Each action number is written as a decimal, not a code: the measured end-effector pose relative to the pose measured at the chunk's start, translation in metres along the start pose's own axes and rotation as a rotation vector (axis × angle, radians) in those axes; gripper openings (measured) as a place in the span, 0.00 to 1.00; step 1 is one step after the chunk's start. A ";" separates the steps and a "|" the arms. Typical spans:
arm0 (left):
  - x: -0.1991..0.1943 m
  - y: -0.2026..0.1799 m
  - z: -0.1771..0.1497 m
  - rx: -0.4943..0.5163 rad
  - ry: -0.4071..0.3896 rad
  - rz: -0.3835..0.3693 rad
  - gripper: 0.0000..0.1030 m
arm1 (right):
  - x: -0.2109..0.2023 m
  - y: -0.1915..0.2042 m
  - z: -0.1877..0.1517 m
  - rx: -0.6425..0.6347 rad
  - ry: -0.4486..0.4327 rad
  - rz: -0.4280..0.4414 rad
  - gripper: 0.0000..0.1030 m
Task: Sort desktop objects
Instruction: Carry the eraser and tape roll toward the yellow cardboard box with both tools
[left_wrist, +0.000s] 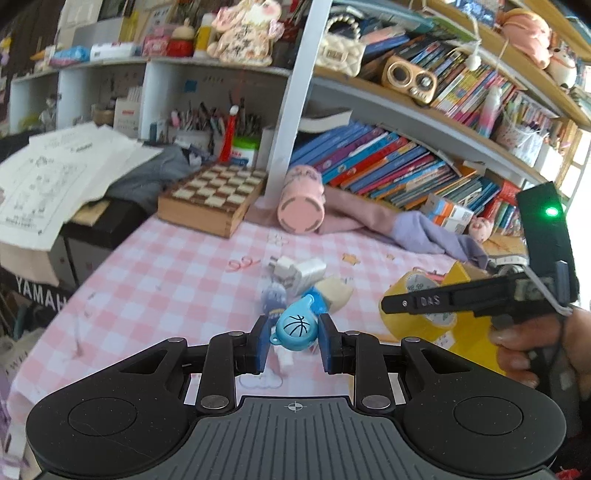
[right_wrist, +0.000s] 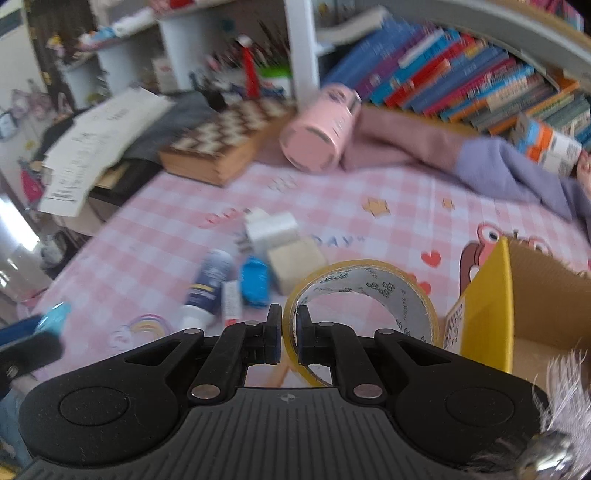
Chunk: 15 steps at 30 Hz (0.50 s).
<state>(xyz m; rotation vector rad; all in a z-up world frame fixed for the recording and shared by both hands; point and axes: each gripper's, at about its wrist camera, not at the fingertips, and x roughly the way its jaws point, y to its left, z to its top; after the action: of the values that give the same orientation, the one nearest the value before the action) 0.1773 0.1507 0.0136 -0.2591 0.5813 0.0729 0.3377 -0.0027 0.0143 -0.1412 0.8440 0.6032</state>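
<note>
The tape roll (right_wrist: 360, 295) sits at lower centre of the right wrist view, its wall pinched between the fingers of the right claw (right_wrist: 287, 332), beside the open yellow box (right_wrist: 491, 306) at the right edge. The grip covers only a narrow strip of the ring, so the roll could pivot or slide out during a swing toward the box.

The blue whistle (left_wrist: 295, 326), at lower centre of the left wrist view, sits between the fingers of the left claw (left_wrist: 293, 341); the jaws stand slightly apart from it, so whether they are clamping it cannot be told. Its rounded shell would slip easily.

The loose pile on the counter (right_wrist: 369, 221) includes a charger (right_wrist: 271, 229), a small bottle (right_wrist: 210, 280) and a blue toy (right_wrist: 255, 280), all just beside each other; a low pass could scatter them. The two claws work near each other, so collision is possible.
</note>
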 end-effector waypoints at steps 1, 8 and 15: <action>-0.004 0.000 0.002 0.004 -0.007 -0.005 0.25 | -0.009 0.003 -0.001 -0.008 -0.017 0.008 0.07; -0.038 -0.005 0.003 0.016 -0.037 -0.059 0.25 | -0.063 0.031 -0.026 -0.071 -0.102 0.038 0.07; -0.072 -0.010 -0.016 0.035 -0.038 -0.102 0.25 | -0.102 0.057 -0.063 -0.078 -0.129 0.040 0.07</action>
<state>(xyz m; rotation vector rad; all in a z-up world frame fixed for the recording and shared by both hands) 0.1097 0.1376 0.0424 -0.2523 0.5305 -0.0304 0.2130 -0.0234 0.0543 -0.1549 0.6999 0.6756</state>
